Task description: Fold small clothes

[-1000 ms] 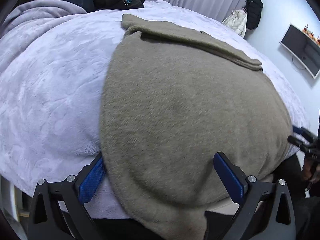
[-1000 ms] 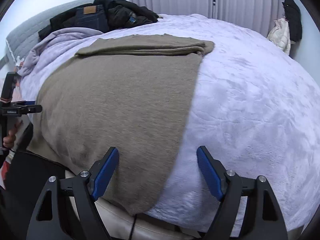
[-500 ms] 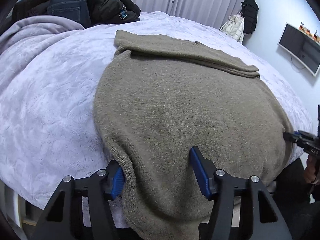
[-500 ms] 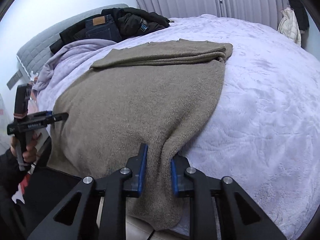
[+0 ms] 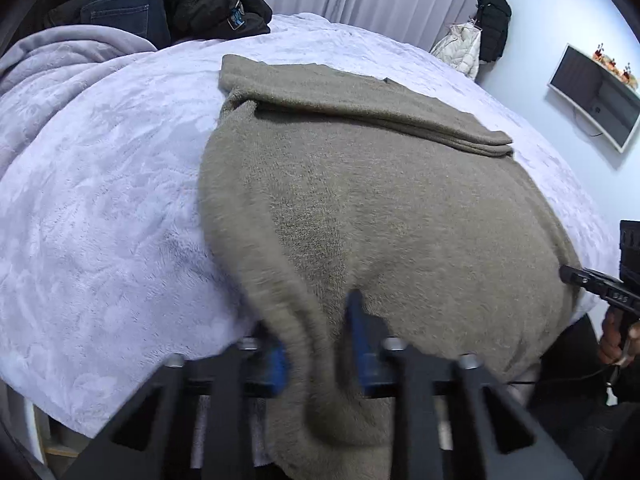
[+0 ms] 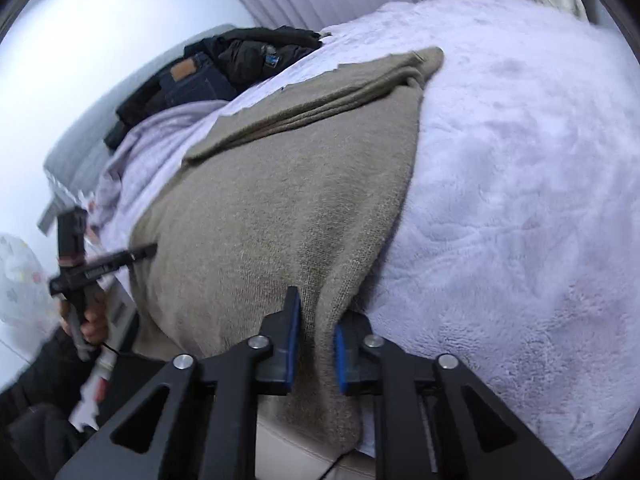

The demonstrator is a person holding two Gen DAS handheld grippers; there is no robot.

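Note:
A taupe knit sweater point(image 5: 400, 208) lies spread on the bed, its far end folded over into a band point(image 5: 360, 100). Its near hem hangs over the bed's edge. My left gripper point(image 5: 320, 344) is shut on the sweater's near left corner, which bunches up between the blue pads. My right gripper point(image 6: 316, 336) is shut on the sweater point(image 6: 288, 200) at its near right corner, with a ridge of fabric pinched between the pads. Each gripper also shows at the side of the other view: the right one point(image 5: 592, 284) and the left one point(image 6: 100, 268).
A pale lilac fleece blanket point(image 5: 100, 200) covers the bed point(image 6: 520, 200). Jeans and dark jackets point(image 5: 168, 4) are piled at the headboard end. A wall screen point(image 5: 596, 96) and hanging coats point(image 5: 476, 36) are on the right wall. Curtains hang behind the bed.
Both grippers went from open around the hem to shut on the sweater's near corners. The fabric now bunches and lifts at each grip, and the right wrist view has tilted.

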